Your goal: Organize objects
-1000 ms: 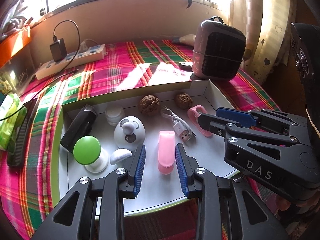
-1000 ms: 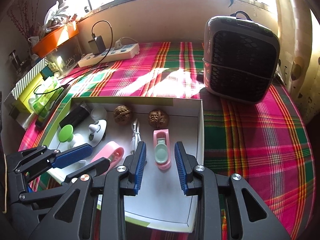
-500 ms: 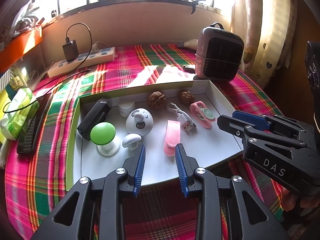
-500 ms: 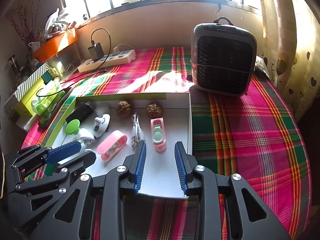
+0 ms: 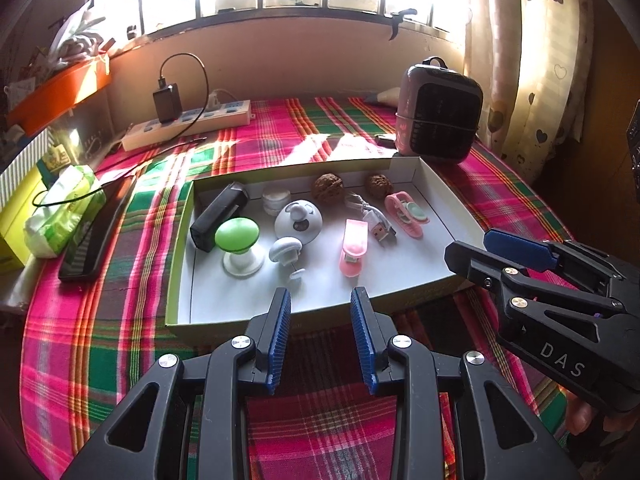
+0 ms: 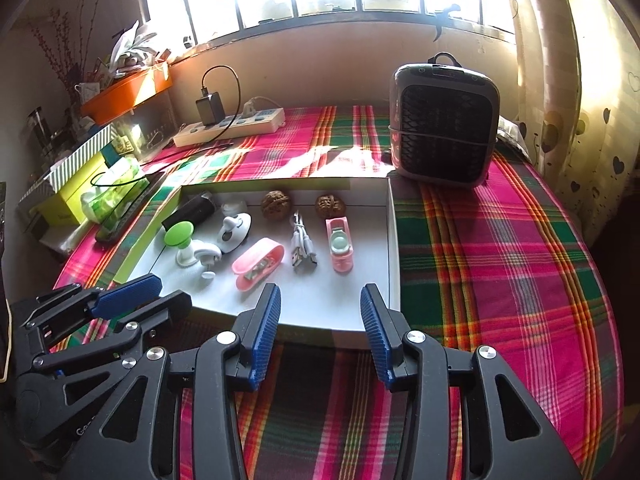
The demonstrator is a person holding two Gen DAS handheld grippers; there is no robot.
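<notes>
The left gripper hovers with its jaws parted. Beside it, the right gripper gapes wider, holding nothing.

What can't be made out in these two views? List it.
- White jar, right wrist view: mostly hidden behind the white holder.
- Phone, left wrist view: screen too dark to read.
- Pouch, left wrist view: partly hidden behind the heater.
- Left claw and right claw, own views: handles cut off by the bottom edge.

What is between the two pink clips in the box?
A white USB cable lies between the pink clips, coiled, plug toward the camera. Both views show it.
</notes>
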